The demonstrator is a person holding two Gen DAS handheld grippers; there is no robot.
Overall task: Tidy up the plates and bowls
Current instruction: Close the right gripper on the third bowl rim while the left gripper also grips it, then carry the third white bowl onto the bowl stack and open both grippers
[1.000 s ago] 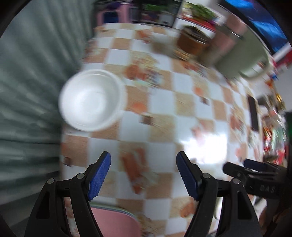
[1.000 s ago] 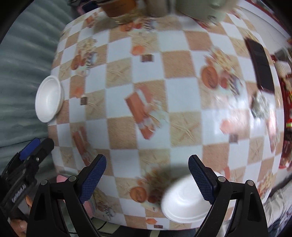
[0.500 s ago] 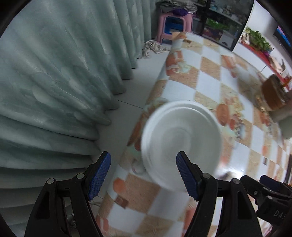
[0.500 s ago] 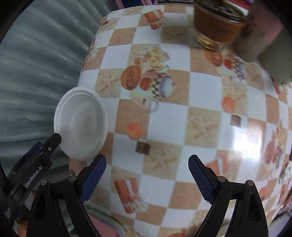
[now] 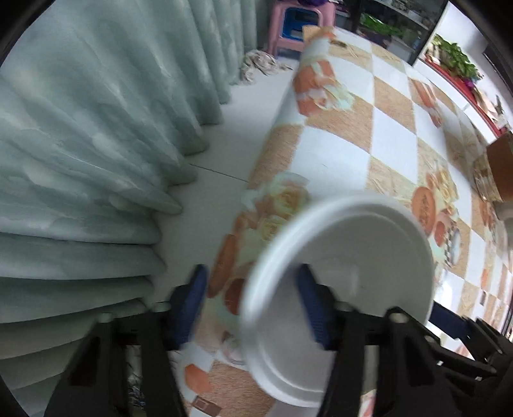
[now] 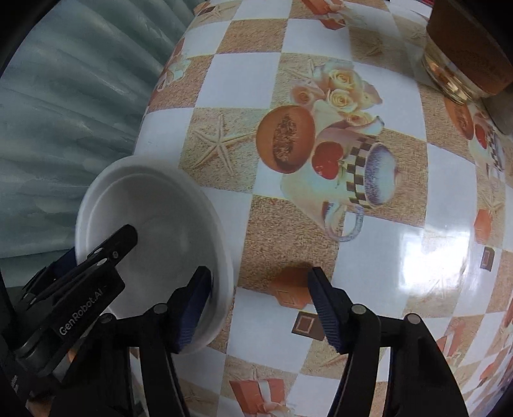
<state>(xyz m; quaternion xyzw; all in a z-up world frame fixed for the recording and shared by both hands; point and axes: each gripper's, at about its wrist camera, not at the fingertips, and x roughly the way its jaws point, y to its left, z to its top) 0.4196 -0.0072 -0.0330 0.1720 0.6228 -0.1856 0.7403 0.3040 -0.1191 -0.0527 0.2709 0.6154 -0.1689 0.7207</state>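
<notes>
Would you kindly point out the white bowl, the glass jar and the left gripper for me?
white bowl (image 6: 166,224): right wrist view, on its inner wall.
glass jar (image 6: 455,80): right wrist view, on its clear lower wall.
left gripper (image 5: 251,304): left wrist view, midway between its blue fingertips, at the bowl's rim.

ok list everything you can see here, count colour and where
bowl: one, white, at the table's edge by the curtain, left gripper's fingers straddling its rim
table: one, orange and white checked cloth with fruit and flower prints
jar: one, glass with brown band, far right of table
curtain: one, pale green, left of table
stool: one, pink, on the floor past the table
left gripper: black, blue pads, open around bowl rim
right gripper: black, blue pads, open, empty, beside bowl
</notes>
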